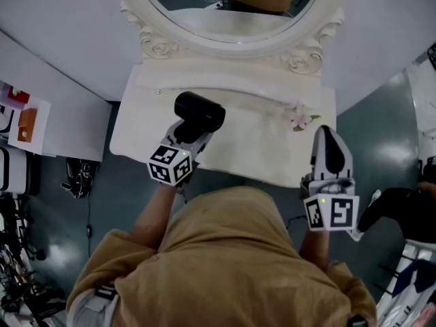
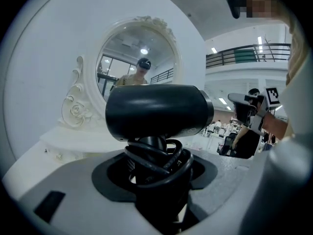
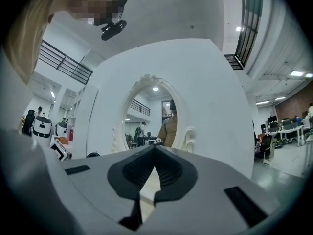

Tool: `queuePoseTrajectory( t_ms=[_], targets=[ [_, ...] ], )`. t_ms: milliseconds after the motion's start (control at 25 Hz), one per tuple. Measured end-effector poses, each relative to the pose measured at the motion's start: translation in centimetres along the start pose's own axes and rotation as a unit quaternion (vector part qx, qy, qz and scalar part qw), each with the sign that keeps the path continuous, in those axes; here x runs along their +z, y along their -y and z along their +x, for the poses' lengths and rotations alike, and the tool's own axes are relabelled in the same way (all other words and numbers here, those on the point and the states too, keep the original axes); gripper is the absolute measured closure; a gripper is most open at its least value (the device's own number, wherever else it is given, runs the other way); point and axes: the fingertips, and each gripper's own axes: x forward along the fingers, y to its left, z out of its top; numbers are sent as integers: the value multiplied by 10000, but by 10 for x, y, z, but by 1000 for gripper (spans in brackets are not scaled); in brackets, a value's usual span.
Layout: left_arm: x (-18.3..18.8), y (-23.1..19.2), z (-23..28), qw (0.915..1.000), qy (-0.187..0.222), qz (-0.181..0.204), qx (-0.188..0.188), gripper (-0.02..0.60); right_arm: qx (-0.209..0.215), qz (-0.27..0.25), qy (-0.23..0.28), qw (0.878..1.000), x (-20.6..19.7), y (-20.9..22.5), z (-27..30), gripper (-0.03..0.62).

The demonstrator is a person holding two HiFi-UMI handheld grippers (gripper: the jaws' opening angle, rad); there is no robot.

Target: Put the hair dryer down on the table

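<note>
White table (image 1: 262, 145), seemingly matte hair dryer (image 1: 199, 111)

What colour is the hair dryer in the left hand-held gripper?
The hair dryer is black; the left gripper view shows it best.

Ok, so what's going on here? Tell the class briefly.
A person is at a white table with an oval mirror, a gripper in each hand. The left gripper clamps the cord-wrapped handle of a black hair dryer, held upright over the table, not yet laid down. The right gripper is shut and empty, near the table's right edge.
</note>
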Motion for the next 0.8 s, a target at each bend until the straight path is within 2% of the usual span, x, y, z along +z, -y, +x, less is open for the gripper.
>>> queuePoseTrajectory(
  t_ms=[320,640,800],
  targets=[
    [-62,-22,29,9967,-752,110,291,336,-146,-35,-96,9998,-4,9,-16,592],
    [-103,-38,55,9898,-1350,189,424,336,-277,-109,-117,9995,1,5,-26,592],
    [-120,-43,67,9844,-1631,440,485,336,-371,-137,-136,9991,3,4,-31,592]
  ],
)
